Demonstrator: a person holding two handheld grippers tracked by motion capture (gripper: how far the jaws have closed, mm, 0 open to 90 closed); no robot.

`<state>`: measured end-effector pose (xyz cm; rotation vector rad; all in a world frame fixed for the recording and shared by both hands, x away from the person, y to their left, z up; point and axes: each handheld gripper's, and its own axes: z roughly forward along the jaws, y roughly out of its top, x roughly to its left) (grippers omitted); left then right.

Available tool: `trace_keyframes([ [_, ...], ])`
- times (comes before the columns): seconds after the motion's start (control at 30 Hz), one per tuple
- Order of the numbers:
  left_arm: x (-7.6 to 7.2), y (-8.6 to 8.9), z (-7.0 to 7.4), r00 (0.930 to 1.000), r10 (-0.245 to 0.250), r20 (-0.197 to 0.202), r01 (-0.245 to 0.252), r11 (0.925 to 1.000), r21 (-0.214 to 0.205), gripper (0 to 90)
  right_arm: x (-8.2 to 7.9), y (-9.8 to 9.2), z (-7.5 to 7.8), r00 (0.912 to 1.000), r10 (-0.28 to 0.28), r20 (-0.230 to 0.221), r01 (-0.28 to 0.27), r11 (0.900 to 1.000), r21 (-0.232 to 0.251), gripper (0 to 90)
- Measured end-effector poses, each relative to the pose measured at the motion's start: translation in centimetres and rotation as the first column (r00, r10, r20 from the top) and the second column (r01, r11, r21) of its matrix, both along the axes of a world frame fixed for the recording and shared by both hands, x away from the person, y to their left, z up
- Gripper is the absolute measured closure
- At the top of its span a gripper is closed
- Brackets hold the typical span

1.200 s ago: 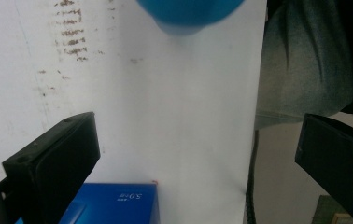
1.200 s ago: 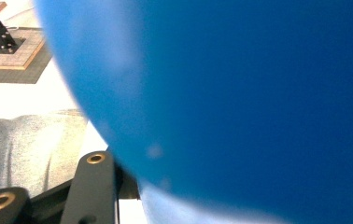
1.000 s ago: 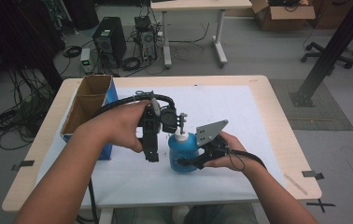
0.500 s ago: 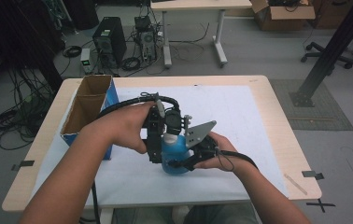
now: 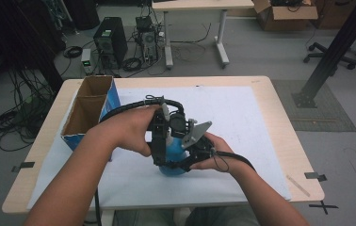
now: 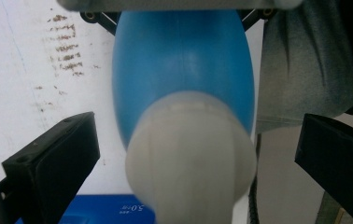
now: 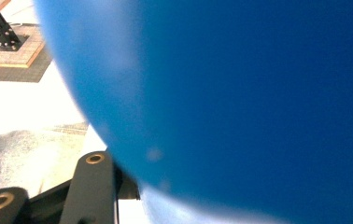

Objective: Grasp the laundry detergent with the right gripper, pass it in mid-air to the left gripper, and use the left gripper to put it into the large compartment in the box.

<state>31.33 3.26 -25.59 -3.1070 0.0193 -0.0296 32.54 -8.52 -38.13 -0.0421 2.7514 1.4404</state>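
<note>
high view: left gripper (image 5: 161, 151) brought over blue bottle (image 5: 173, 155) since a second before, bottle slid leftward on white mat (image 5: 242, 122) | left gripper view: jaws apart, straddling white cap (image 6: 191, 154), not yet gripped | right gripper view: clamped on bottle body (image 7: 240, 93), steadied for uncapping.

Only legible text is showing in the left gripper view: "50" plus a blurred unit on the blue box (image 6: 111, 212), printed upside down. Nothing else readable.
</note>
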Motion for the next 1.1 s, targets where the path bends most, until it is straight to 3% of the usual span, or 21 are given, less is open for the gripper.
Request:
trace_keyframes([
  [0.73,0.1,-0.3,-1.2,0.9992,0.037,0.011,-0.037,0.9991,-0.022,0.5,0.1,0.5,0.1,0.9999,-0.010,0.008,0.010,0.9997,0.021,45.6],
  [1.1,0.3,-0.2,-1.1,0.9990,0.045,0.001,-0.045,0.9986,-0.028,8.1,0.1,0.5,0.1,0.9998,-0.016,0.014,0.016,0.9996,0.022,45.5],
])
